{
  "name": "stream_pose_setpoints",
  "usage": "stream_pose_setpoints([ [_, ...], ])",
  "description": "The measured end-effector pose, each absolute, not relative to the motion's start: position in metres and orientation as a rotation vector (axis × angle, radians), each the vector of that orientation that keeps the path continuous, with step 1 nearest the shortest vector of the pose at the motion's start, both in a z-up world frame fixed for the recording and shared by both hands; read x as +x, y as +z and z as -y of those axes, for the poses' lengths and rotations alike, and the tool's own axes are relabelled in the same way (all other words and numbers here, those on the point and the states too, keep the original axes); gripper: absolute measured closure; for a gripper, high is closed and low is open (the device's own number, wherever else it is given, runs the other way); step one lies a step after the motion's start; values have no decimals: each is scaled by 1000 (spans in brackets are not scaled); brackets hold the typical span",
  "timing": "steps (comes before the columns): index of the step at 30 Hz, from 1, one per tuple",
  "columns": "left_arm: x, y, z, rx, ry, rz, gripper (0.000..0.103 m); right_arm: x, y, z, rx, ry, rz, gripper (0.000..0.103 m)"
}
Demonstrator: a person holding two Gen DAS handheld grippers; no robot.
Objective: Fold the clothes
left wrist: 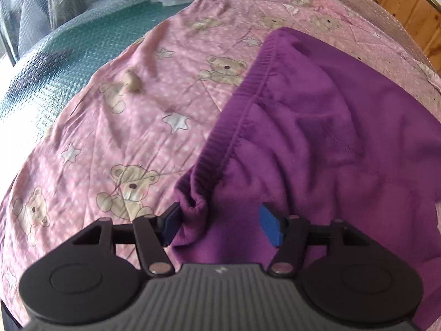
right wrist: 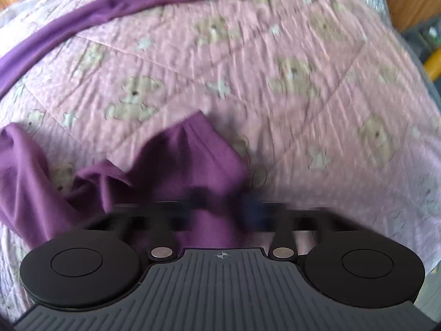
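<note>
A purple sweatshirt (left wrist: 317, 115) lies on a pink teddy-bear quilt (left wrist: 115, 115); its ribbed hem (left wrist: 242, 104) runs up the middle of the left wrist view. My left gripper (left wrist: 220, 224) is open, its blue pads on either side of the hem's near corner, the left pad touching the fabric. In the blurred right wrist view, my right gripper (right wrist: 224, 205) is shut on a purple sleeve cuff (right wrist: 193, 160). The other sleeve (right wrist: 115, 2) stretches across the quilt (right wrist: 303, 82) at the top.
Green bubble-wrapped padding (left wrist: 69, 63) borders the quilt at the far left. Wooden panelling (left wrist: 399, 2) stands behind at the right. A yellow object (right wrist: 434, 63) sits off the quilt's right edge.
</note>
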State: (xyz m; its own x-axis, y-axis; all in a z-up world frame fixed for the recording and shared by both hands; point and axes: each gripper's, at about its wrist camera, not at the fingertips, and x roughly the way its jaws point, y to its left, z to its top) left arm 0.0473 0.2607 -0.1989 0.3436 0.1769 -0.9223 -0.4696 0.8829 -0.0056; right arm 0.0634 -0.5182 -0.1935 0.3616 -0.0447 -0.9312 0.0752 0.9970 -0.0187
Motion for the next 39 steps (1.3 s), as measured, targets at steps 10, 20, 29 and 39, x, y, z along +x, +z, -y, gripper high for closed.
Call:
stream_pose_setpoints([
  [10,27,-195,-280,-284,408,-1150,89,12,-43,554,31,-145,-727,98],
  [20,32,-197,-267,-224,329,-1161,72,-31,-147,599,244,-390,-994,55],
  [29,45,-203,-235,-56,304,-1175,89,24,-184,573,105,-241,-1047,38],
  [39,26,-187,-258,-137,418,-1108,94,52,-140,584,62,-254,-900,103],
])
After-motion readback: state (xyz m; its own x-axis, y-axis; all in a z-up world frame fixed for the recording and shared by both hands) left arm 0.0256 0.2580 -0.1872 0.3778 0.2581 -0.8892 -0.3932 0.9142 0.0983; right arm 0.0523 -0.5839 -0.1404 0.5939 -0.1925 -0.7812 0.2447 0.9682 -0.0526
